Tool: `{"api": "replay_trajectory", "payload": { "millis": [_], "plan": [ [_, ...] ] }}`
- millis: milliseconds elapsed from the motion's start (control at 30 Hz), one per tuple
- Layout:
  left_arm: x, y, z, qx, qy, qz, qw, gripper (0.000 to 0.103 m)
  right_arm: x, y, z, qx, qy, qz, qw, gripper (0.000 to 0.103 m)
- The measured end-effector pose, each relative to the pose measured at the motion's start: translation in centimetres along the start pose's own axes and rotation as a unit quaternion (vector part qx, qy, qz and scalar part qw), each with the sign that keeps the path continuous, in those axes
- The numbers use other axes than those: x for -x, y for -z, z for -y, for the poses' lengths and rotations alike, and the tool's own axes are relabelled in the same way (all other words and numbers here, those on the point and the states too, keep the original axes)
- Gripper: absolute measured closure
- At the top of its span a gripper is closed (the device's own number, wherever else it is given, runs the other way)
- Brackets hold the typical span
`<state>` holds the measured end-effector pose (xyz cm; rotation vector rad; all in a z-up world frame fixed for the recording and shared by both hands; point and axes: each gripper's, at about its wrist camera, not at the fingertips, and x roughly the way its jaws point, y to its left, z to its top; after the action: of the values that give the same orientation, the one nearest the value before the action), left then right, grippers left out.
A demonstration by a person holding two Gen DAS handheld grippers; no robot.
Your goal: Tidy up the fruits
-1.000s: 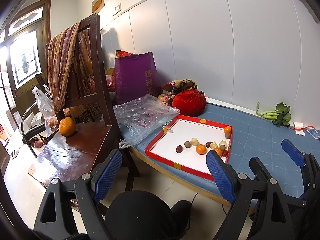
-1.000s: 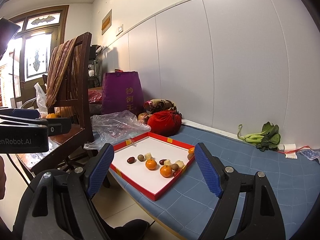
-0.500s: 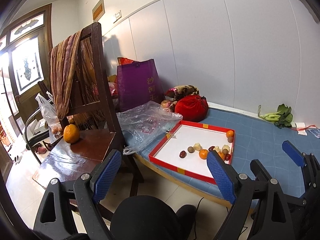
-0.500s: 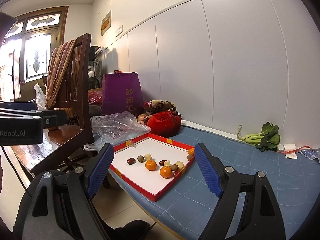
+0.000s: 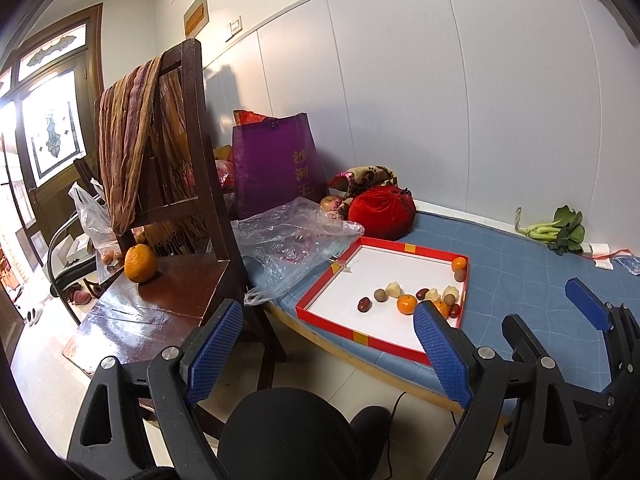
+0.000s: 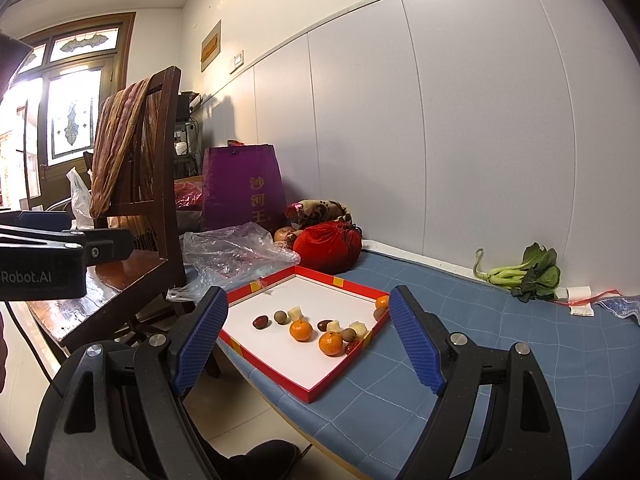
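Observation:
A red-rimmed white tray (image 5: 332, 322) (image 6: 276, 368) lies on the blue mat and holds several small fruits: tangerines (image 6: 301, 330), red dates (image 6: 260, 322), brown longans and pale pieces. One orange (image 5: 140, 264) sits apart on the wooden chair seat. My left gripper (image 5: 328, 344) is open and empty, held back from the mat over the floor. My right gripper (image 6: 306, 348) is open and empty, in front of the tray's near corner. The right gripper also shows at the right of the left wrist view (image 5: 588, 308).
A wooden chair (image 5: 172, 288) with a striped cloth stands left of the mat. A clear plastic bag (image 5: 288, 240), a purple bag (image 5: 276, 168) and a red pouch (image 5: 380, 212) lie behind the tray. Greens (image 6: 524, 272) lie by the wall. A dark stool (image 5: 288, 436) is below.
The left wrist view has shifted slightly, the chair and tray sitting a bit further right and lower. Both grippers stay open and empty. The right view is almost unchanged.

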<state>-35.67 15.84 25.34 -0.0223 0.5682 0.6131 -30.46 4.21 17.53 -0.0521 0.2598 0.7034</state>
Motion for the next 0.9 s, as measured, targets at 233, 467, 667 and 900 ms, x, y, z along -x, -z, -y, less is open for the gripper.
{"api": "replay_trajectory", "payload": {
  "millis": [233,467,667,900],
  "plan": [
    [-0.19,0.18,-0.17,0.002,0.000,-0.001,1.0000,0.014,0.01,0.01,0.04,0.000,0.000,0.000,1.000,0.020],
    [-0.30,0.42,-0.26,0.003,-0.001,-0.001,1.0000,0.014,0.05,0.02,-0.15,0.000,0.001,0.003,1.000,0.020],
    [-0.33,0.53,-0.27,0.003,0.000,-0.002,1.0000,0.014,0.07,0.04,-0.13,0.000,0.001,0.003,1.000,0.020],
    [-0.41,0.59,-0.24,0.003,0.000,-0.003,1.0000,0.014,0.11,0.07,-0.28,0.000,0.001,0.004,1.000,0.020]
  ]
}}
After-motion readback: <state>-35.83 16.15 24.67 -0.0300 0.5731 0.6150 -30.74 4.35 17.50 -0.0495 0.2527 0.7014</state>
